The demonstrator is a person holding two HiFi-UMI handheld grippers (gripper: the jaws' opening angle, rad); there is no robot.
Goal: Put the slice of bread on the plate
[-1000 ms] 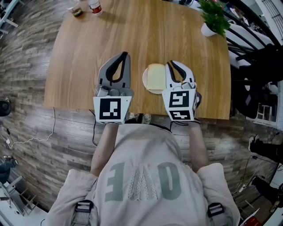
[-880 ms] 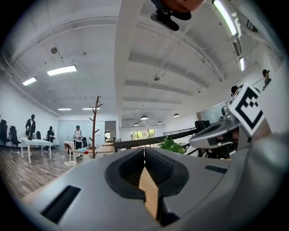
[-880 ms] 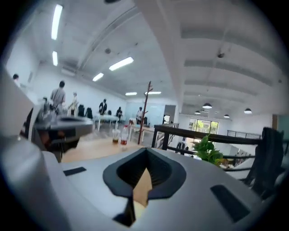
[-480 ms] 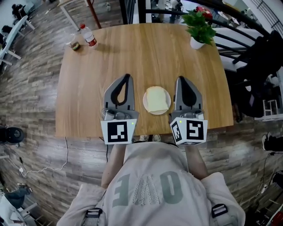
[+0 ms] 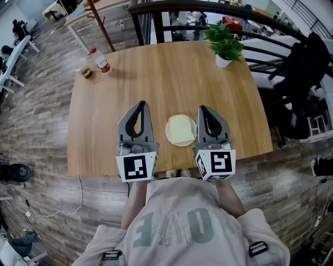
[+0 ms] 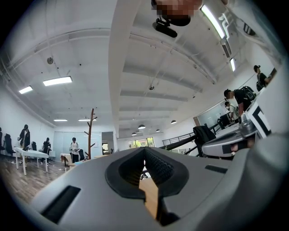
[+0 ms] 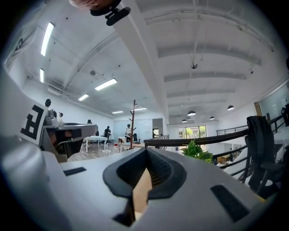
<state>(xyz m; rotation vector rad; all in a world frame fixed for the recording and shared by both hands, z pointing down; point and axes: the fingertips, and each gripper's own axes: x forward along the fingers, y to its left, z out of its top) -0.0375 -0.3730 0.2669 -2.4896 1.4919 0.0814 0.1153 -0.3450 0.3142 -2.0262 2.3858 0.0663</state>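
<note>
Stands at the near edge of a wooden table [image 5: 171, 72] with a gripper in each hand. Holds the left gripper [image 5: 141, 105] just left of a white plate [image 5: 179, 145] and the right gripper [image 5: 203, 110] just right of it, both pointing away across the table and clear of the plate. Has both pairs of jaws pressed together tip to tip, pinching nothing. Has the slice of bread [image 5: 181, 130] lying flat on the plate, between the two grippers and touched by neither. Faces a red-capped bottle [image 5: 100, 60] with a small jar [image 5: 86, 72] beside it at the far left corner, well apart from the plate, and a potted plant [image 5: 223, 45] at the far right corner. Beyond the far edge, a dark railing [image 5: 208, 6]; off to the right, dark clothing [image 5: 307, 67].
</note>
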